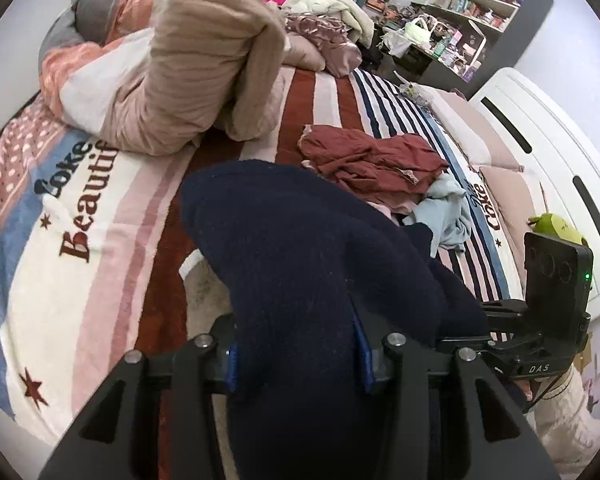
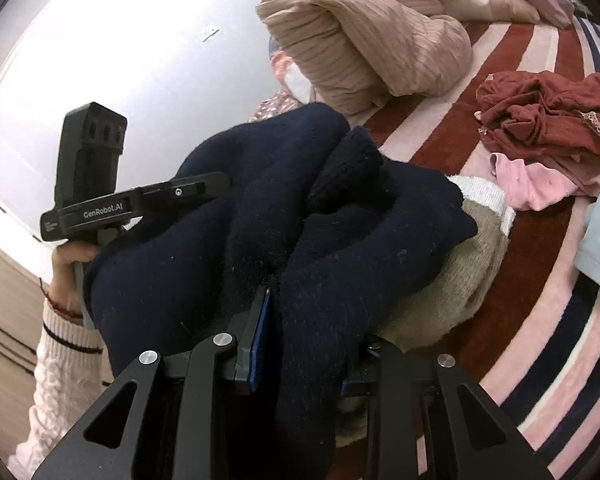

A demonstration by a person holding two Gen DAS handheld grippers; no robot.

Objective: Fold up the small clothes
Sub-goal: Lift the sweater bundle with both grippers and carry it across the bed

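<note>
A dark navy knit garment (image 1: 296, 264) is held up over the striped bed blanket (image 1: 100, 216). My left gripper (image 1: 296, 356) is shut on its near edge; the cloth covers the fingertips. My right gripper (image 2: 304, 340) is shut on another part of the same navy garment (image 2: 300, 208), which bunches in front of the camera. The right gripper's body shows at the right of the left wrist view (image 1: 548, 312), the left gripper's body at the left of the right wrist view (image 2: 100, 196). A beige garment (image 2: 452, 284) lies on the bed under the navy one.
A pile of small clothes lies on the bed to the right: maroon (image 1: 372, 160), pink (image 2: 536, 180) and light blue (image 1: 448, 208). A rolled tan and striped duvet (image 1: 172, 60) is at the back. Cluttered shelves (image 1: 468, 4) stand beyond the bed. A white headboard (image 1: 540, 140) is at the right.
</note>
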